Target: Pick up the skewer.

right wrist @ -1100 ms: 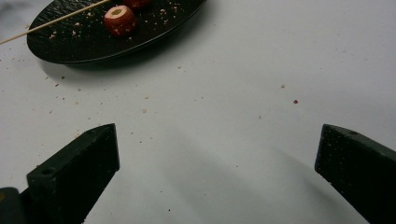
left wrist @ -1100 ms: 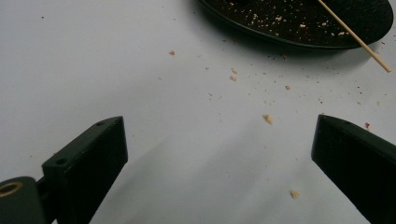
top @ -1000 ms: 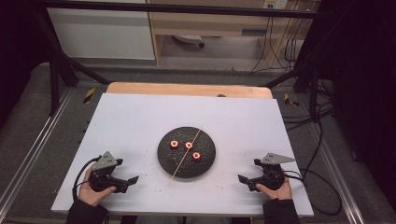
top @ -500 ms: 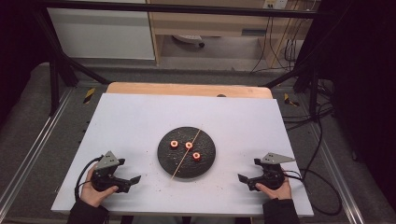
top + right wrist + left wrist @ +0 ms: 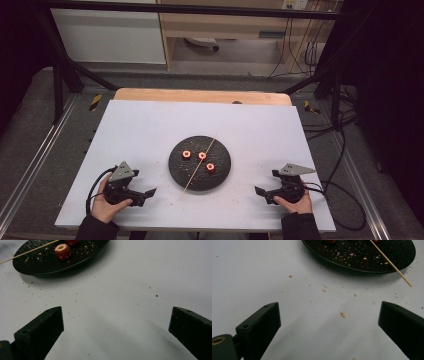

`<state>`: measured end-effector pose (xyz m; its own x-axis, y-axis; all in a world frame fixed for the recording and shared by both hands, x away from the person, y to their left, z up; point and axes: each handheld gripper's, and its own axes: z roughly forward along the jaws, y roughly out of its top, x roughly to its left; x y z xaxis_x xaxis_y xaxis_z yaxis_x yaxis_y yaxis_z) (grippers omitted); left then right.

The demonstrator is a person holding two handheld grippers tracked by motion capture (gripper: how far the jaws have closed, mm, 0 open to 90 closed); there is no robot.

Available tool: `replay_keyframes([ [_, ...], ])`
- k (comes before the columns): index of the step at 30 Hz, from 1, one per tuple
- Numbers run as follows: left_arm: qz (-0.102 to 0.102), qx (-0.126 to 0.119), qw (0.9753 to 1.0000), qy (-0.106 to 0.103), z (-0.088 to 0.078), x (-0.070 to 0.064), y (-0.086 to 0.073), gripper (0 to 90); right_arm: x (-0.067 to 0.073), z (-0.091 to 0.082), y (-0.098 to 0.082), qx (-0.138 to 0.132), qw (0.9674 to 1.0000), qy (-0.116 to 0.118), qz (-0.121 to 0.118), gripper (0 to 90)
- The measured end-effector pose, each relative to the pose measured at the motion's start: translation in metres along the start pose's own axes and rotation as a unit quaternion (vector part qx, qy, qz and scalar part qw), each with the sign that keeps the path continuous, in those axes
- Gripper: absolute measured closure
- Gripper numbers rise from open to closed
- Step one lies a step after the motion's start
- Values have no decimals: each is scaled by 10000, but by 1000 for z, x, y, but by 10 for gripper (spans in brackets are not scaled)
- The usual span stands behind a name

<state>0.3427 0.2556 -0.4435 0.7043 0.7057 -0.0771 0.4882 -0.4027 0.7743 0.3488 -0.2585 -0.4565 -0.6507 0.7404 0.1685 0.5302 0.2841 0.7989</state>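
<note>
A round black plate point(image 5: 222, 172) sits in the middle of the white table. On it lie three red cored fruit pieces point(image 5: 202, 156) and a thin wooden skewer point(image 5: 195, 172) that runs diagonally across it and pokes past the near rim. My left gripper point(image 5: 147, 194) rests low on the table to the plate's left, jaws wide open and nothing between them. My right gripper point(image 5: 260, 192) rests to the plate's right, also open and holding nothing. The plate's rim point(image 5: 352, 266) and the skewer tip point(image 5: 407, 282) show in the left gripper view; one fruit piece point(image 5: 62, 251) shows in the right gripper view.
Small crumbs point(image 5: 342, 314) are scattered on the white table top point(image 5: 150, 130) around the plate. A wooden board edge point(image 5: 200, 95) runs along the far side. Metal frame rails and cables point(image 5: 345, 150) flank the table.
</note>
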Motion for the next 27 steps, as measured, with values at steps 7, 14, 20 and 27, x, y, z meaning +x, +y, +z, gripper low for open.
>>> replay_keyframes([
  [7,-7,87,10000,18,7,-4,6,45,0,2,0,53,10000,9,-43,6],
  [14,-80,111,9999,57,11,-12,17,50,0,1,0,68,10000,-5,-37,7],
  [20,-35,90,9999,34,16,-21,29,52,0,0,0,36,10000,-19,-30,7],
  [27,19,78,10000,22,22,-31,42,59,0,0,0,45,10000,-28,-32,6],
])
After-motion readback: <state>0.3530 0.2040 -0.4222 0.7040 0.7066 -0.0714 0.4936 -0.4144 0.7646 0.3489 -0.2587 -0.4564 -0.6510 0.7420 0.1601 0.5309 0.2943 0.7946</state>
